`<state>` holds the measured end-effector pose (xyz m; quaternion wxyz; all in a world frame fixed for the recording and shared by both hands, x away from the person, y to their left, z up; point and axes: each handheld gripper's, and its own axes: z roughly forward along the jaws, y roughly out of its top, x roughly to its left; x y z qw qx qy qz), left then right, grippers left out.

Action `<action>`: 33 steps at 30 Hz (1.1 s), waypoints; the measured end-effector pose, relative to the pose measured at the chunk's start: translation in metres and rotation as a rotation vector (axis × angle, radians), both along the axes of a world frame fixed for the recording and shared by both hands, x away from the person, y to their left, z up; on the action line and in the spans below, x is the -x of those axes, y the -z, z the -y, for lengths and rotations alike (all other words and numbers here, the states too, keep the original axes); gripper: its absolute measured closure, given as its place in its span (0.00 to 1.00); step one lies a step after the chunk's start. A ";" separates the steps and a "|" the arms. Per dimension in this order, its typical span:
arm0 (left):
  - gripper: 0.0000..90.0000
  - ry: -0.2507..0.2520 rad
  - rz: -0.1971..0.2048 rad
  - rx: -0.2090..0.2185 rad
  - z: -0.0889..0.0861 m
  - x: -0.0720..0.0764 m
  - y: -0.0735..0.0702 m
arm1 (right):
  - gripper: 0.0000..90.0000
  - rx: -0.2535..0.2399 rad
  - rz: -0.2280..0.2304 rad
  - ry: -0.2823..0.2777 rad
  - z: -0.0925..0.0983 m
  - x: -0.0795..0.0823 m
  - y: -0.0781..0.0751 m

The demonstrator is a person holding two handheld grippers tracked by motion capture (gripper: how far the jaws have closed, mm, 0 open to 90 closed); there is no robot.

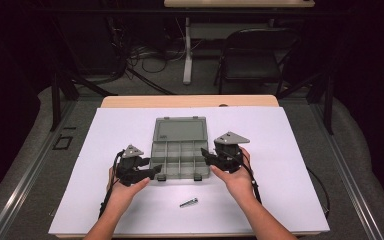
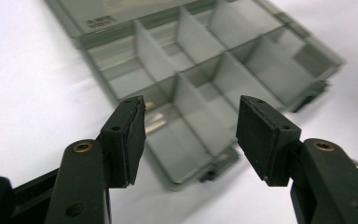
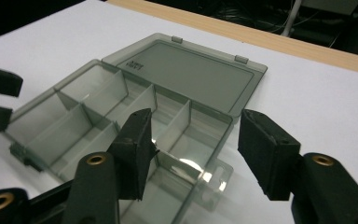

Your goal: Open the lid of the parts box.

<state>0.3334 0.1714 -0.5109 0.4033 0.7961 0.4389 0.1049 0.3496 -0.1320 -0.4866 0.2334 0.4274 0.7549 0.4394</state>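
The left gripper [image 1: 152,173] and right gripper [image 1: 206,155] flank the smoky translucent plastic compartment box [image 1: 180,150] mid-table, lid flat open; a small silver metal bolt [image 1: 189,202] lies nearer, unplaced. In the left gripper view the jaws gape over empty compartments. In the right gripper view they spread likewise.

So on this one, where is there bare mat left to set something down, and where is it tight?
Free: the white mat left of the open organizer box, the stretch to its right out to the mat's edge, and the strip beyond its lid. Crowded: both flanks of the box, with the left gripper and right gripper close. A small metal bolt lies in front.
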 end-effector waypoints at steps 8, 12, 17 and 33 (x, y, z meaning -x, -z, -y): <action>0.39 0.042 -0.009 0.020 0.006 0.014 -0.012 | 0.32 0.023 0.047 -0.013 0.014 0.026 -0.004; 0.38 0.082 -0.018 0.053 0.008 0.018 -0.015 | 0.26 0.001 0.043 -0.036 0.019 0.033 -0.008; 0.29 0.107 -0.033 0.104 0.010 0.019 -0.021 | 0.19 -0.009 0.069 -0.068 0.022 0.042 -0.008; 0.18 0.271 -0.045 0.029 0.041 0.031 -0.021 | 0.16 -0.006 0.054 -0.104 0.031 0.053 -0.005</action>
